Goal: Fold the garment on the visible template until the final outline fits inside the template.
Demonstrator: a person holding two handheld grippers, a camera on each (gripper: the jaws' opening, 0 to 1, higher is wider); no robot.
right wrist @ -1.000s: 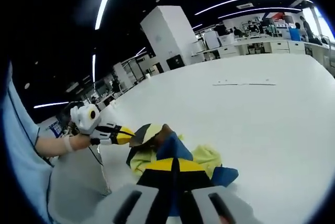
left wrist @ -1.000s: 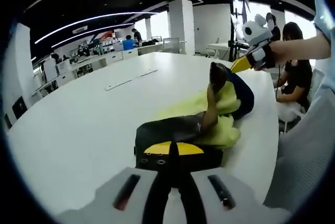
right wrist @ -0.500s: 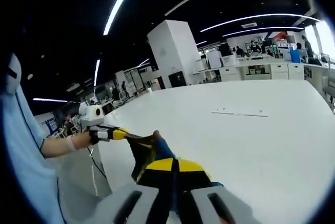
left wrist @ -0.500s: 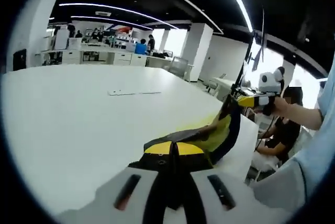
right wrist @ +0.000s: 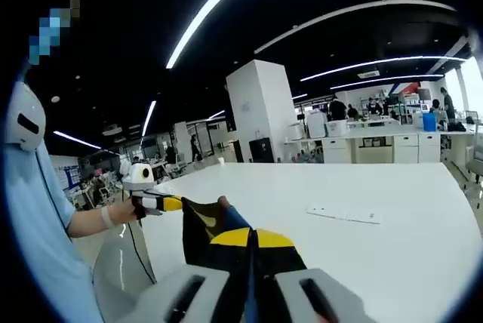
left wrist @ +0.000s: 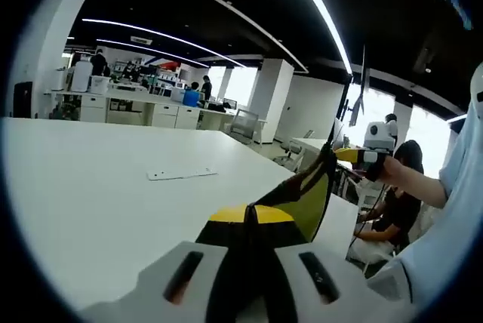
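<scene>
The garment point(left wrist: 306, 201), dark with yellow-green and blue parts, hangs stretched in the air above the white table point(left wrist: 90, 187). My left gripper point(left wrist: 250, 217) is shut on one end of it, at the bottom of the left gripper view. Across from it, my right gripper point(left wrist: 349, 155) pinches the other end. In the right gripper view the garment point(right wrist: 200, 226) spans from my right gripper point(right wrist: 253, 238), shut on it, over to my left gripper point(right wrist: 172, 203), held by a hand. The lower part of the cloth is hidden behind my jaws.
A flat white strip point(left wrist: 181, 174) lies on the table, and appears in the right gripper view as the strip point(right wrist: 343, 214). A seated person point(left wrist: 400, 210) is beyond the table's edge. Desks, cabinets and a white column point(right wrist: 260, 115) stand far behind. A light blue sleeve point(right wrist: 38, 232) is close by.
The garment, bunched on the table a second ago, has been lifted off it and pulled taut between both grippers. Both cameras have risen and tilted up.
</scene>
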